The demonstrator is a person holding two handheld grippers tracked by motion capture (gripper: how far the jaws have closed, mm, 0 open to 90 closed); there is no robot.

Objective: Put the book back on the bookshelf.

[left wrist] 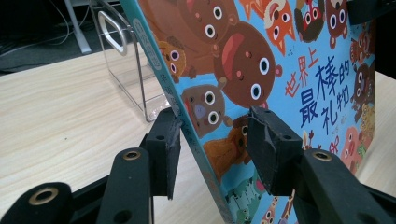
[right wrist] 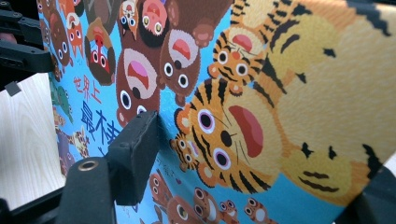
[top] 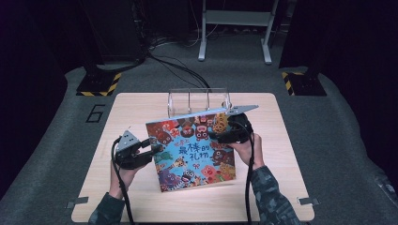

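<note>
Table (top: 141, 201): pale wood. Picture book (top: 190, 152) is held tilted above its middle, between both tongs, w/ a clear plastic rack (top: 199, 102) just behind its top edge. Left gripper (top: 149, 151) is at the book's left edge; in the left gripper view the spine edge sits between the jaws, one pad (left wrist: 164, 149) touching the spine side, the other pad (left wrist: 268, 149) on the front cover, so it's clamped on the book. Right gripper (top: 219, 130) is at the top right corner; one pad (right wrist: 135, 154) lies against the cover, can't tell if the other jaw presses. Book: square, blue cover, crowded w/ cartoon bears, tigers, foxes, plus red and dark blue Chinese title.
</note>
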